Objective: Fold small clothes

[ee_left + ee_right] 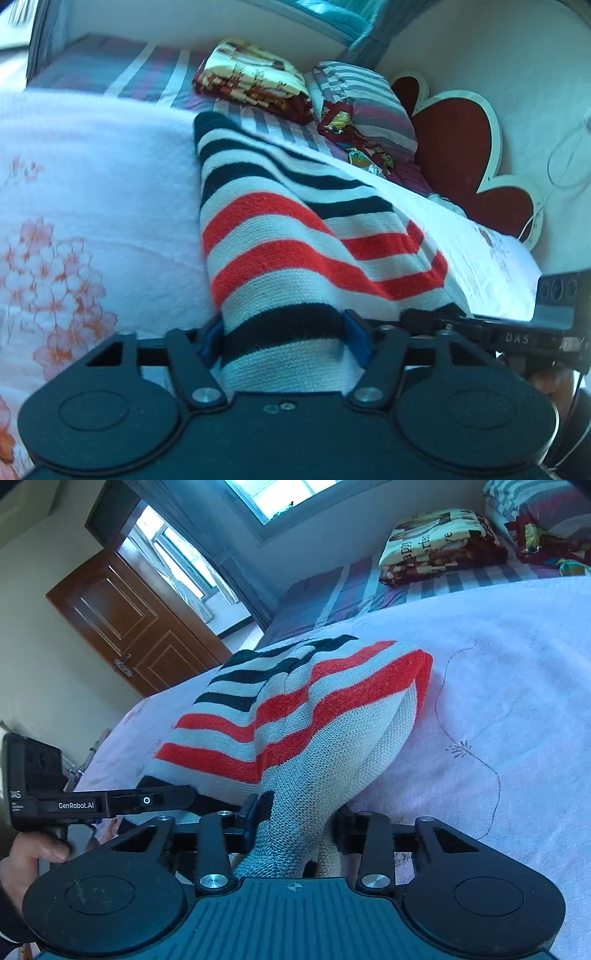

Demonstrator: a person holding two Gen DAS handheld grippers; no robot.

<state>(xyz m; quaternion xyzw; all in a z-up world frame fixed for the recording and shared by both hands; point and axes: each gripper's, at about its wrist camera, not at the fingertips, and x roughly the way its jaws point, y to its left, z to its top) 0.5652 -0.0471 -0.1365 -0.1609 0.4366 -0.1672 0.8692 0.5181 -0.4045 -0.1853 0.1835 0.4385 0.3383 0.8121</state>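
A small knitted sweater point(295, 236) with white, red and dark stripes lies partly lifted on the pink floral blanket point(92, 192). Its near end is bunched between the blue pads of my left gripper point(284, 339), which is shut on it. In the right wrist view the same sweater point(295, 709) rises from the blanket point(498, 701) in a fold, and its pale lower edge is pinched between the fingers of my right gripper point(297, 823). The two grippers hold neighbouring parts of the near edge; the left gripper's body point(103, 805) shows beside the right one.
Folded patterned bedding point(255, 81) and a striped pillow point(369, 103) lie at the far end of the bed, by a red heart-shaped headboard point(454, 147). A wooden door point(129, 624) and a window point(288, 494) stand beyond the bed. A hand point(29, 853) grips the left handle.
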